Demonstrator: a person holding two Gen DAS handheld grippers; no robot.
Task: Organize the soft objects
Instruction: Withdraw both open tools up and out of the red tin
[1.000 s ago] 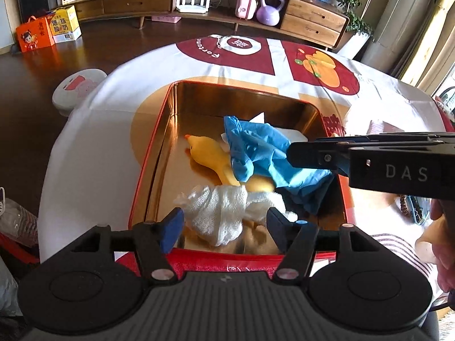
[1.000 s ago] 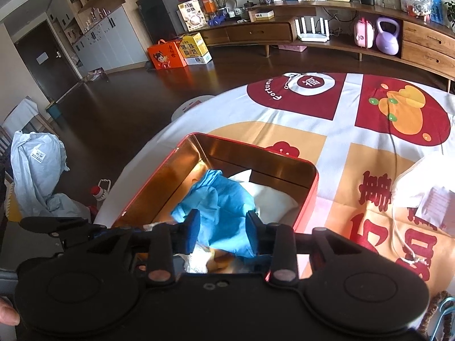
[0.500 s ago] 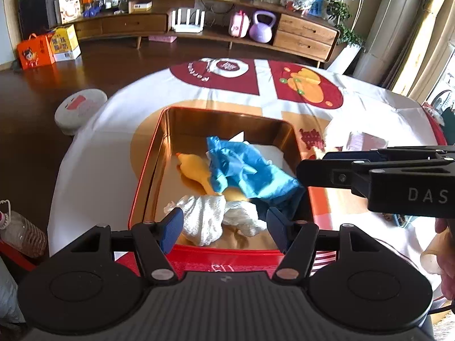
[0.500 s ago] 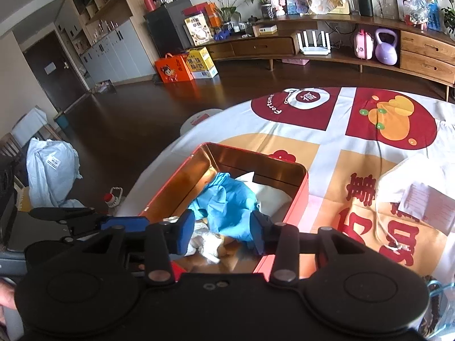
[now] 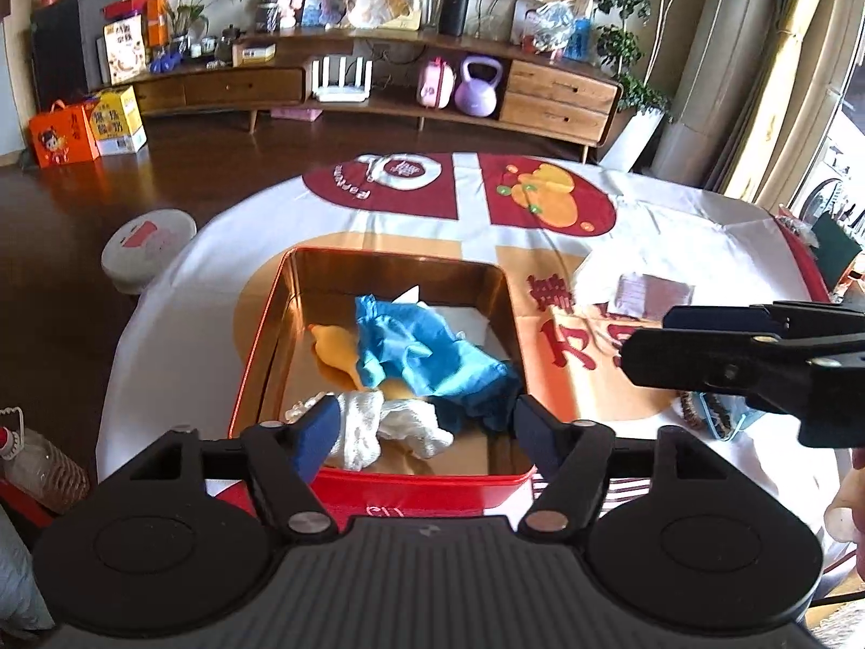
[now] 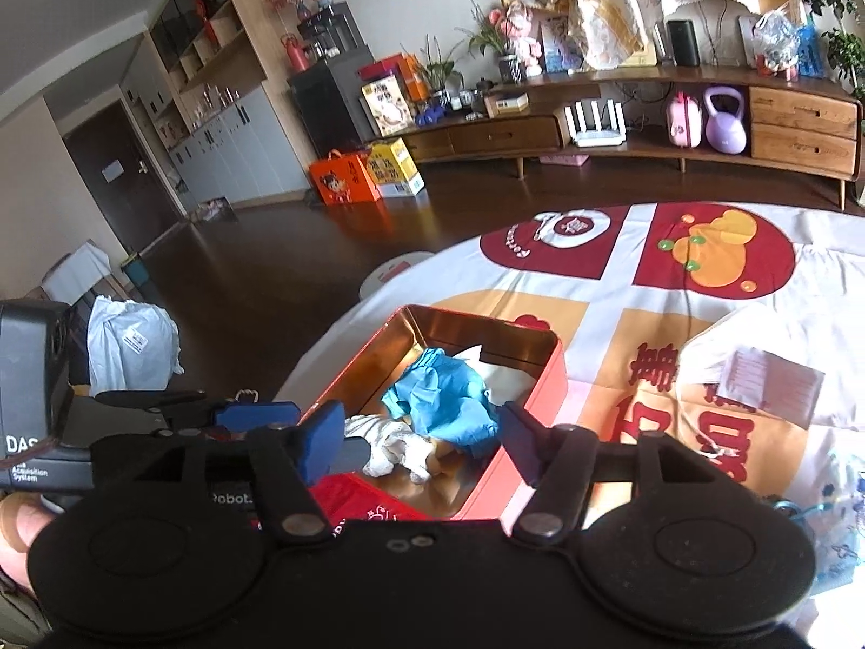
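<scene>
A red tin box [image 5: 378,492] with a gold inside stands on the table near its front edge; it also shows in the right wrist view [image 6: 535,400]. In it lie a blue glove [image 5: 427,346] [image 6: 443,400], a yellow soft toy [image 5: 338,351], a white knitted cloth [image 5: 378,422] [image 6: 394,443] and a white sheet [image 5: 465,319]. My left gripper [image 5: 424,435] is open and empty, above the box's near wall. My right gripper [image 6: 419,446] is open and empty, above the box's near right corner. It shows side-on in the left wrist view [image 5: 757,346].
The round table has a red, orange and white cloth [image 5: 476,194]. A white bag with a paper slip [image 5: 649,286] lies right of the box. A blue-edged item [image 5: 719,411] lies at the right. A white round stool [image 5: 148,243] stands left of the table.
Both grippers have pulled back and up from the box, so the box looks smaller and farther. The right gripper's fingers have opened wider. The things in the box have not moved.
</scene>
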